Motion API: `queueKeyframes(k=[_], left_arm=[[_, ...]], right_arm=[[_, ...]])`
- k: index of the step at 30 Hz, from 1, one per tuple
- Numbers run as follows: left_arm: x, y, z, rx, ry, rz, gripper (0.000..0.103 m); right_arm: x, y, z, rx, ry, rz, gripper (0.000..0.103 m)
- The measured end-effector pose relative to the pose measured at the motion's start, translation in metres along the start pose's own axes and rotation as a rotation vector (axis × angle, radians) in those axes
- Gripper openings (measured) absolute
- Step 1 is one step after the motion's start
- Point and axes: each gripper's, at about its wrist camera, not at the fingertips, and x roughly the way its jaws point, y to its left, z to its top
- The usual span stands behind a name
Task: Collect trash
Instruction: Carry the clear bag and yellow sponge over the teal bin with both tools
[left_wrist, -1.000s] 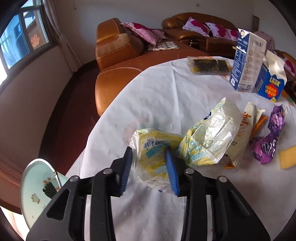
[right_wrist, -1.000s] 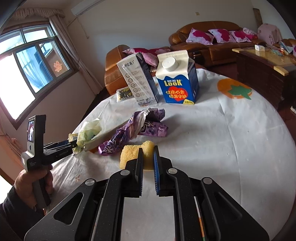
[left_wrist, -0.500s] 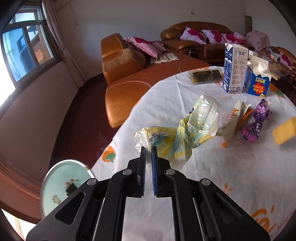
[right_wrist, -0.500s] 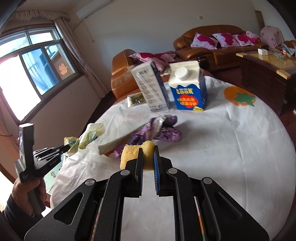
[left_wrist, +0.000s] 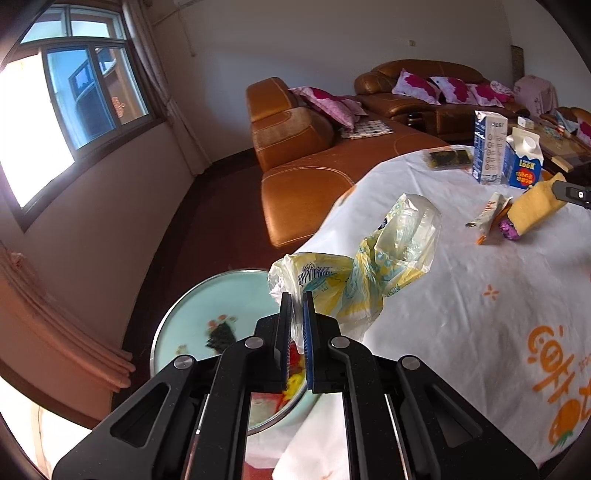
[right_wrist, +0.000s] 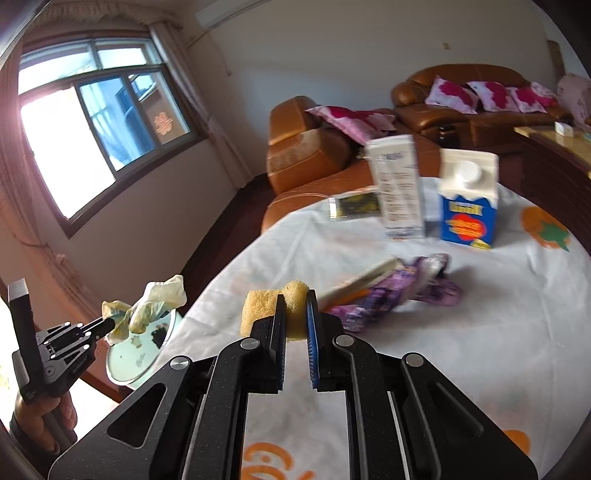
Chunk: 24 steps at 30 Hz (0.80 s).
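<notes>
Left gripper (left_wrist: 294, 306): fingers nearly together, pinching the crumpled plastic bags (left_wrist: 354, 266); raised off the table, beside its edge.
Plastic bags: yellow-and-white bundle hanging from the left fingertips, partly over the basin (left_wrist: 192, 306); seen from the right wrist as a pale wad (right_wrist: 147, 310) at the left gripper's (right_wrist: 107, 325) tip.
Basin: pale green, round, below table level, scraps inside.
Right gripper (right_wrist: 295, 314): fingers closed to a narrow gap on the yellow sponge (right_wrist: 275, 308); sponge lifted above the table (right_wrist: 480, 332).
Sponge, left wrist view: yellow block (left_wrist: 535, 206) in the air at right.
Remaining on table: purple wrapper (right_wrist: 413, 291), a pale packet (right_wrist: 362, 284) touching it, tall white carton (right_wrist: 399, 188), blue carton (right_wrist: 467, 203), dark flat packet (right_wrist: 354, 205).
Table: white cloth with orange prints.
</notes>
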Motion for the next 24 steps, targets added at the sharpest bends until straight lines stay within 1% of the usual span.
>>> queueKeyframes(k=[11,24], left_arm=[[-0.025,0.057,-0.03,-0.042,0.0,0.082,0.006],[-0.027,0.09,-0.052,-0.084,0.025,0.148,0.006]], right_arm=[[0.029,0.069,-0.001,-0.11,0.029,0.064,0.011],[0.06,0.124,-0.005,-0.186,0.072,0.125,0.011]])
